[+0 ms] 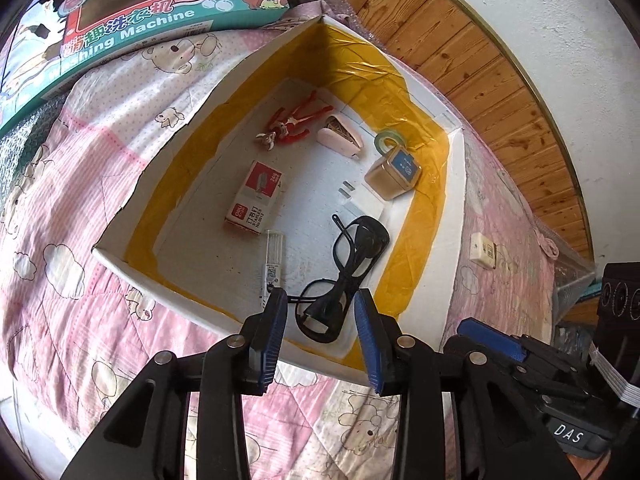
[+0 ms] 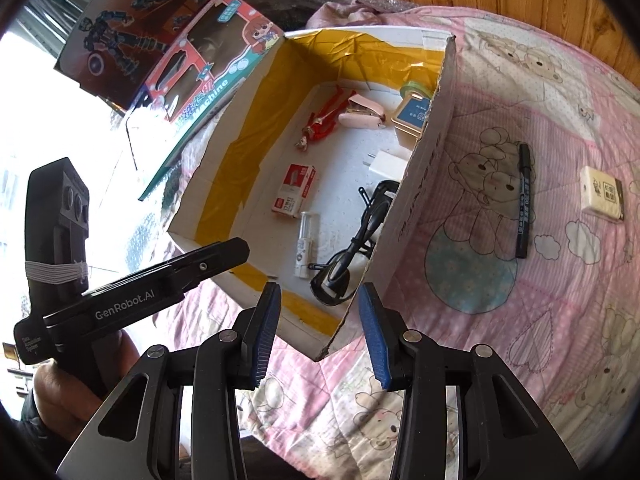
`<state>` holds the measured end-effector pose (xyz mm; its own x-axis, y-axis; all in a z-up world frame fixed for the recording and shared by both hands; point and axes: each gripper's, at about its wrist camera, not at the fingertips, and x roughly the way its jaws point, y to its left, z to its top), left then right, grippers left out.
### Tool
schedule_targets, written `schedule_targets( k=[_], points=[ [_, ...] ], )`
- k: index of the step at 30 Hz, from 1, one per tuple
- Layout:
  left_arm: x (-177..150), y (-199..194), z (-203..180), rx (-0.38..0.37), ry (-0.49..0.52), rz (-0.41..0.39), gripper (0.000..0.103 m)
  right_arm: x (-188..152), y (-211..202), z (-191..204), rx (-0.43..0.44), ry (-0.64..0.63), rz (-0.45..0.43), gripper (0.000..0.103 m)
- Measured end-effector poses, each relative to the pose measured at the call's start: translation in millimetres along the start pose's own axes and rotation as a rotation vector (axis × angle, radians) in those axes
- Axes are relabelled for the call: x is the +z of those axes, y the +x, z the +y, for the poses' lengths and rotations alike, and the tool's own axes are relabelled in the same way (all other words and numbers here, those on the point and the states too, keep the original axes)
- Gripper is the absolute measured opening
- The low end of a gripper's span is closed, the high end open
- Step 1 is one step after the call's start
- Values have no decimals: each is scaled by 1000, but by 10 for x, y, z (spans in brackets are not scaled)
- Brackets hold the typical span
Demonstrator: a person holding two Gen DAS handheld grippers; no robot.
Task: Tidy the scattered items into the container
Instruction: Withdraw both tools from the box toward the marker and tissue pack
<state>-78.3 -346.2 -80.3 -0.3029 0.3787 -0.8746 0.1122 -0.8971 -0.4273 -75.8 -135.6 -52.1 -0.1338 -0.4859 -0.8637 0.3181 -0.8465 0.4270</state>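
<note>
Lying loose on the quilt (image 2: pixel 520 320) outside the box (image 2: pixel 416 184): one black marker (image 2: pixel 524 204) and one small cream packet (image 2: pixel 603 194), both well right of the right gripper (image 2: pixel 320 336) and left gripper (image 1: pixel 322 338), each spread and empty.

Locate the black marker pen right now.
Right wrist view only: the black marker pen lies on the pink quilt outside the box, right of its wall, with the small cream packet further right.
</note>
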Motion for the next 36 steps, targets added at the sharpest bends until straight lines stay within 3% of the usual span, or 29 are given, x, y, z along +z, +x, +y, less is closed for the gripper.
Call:
schedule_targets(
  k=[7, 16, 26, 36],
  points=[
    [-111, -139, -223, -5, 63, -22, 42, -188, -186, -21, 19, 33, -47, 39],
    [-260, -242, -744, -85, 175, -19, 42, -507, -473, -376, 16, 148, -108, 38],
    [-383, -28, -1434, -128, 295, 37, 42, -690, -862, -914, -19, 281, -197, 38],
    [-292, 330, -2082, -129, 378, 78, 47, -578, -1209, -1460, -88, 344, -271, 39]
  ],
)
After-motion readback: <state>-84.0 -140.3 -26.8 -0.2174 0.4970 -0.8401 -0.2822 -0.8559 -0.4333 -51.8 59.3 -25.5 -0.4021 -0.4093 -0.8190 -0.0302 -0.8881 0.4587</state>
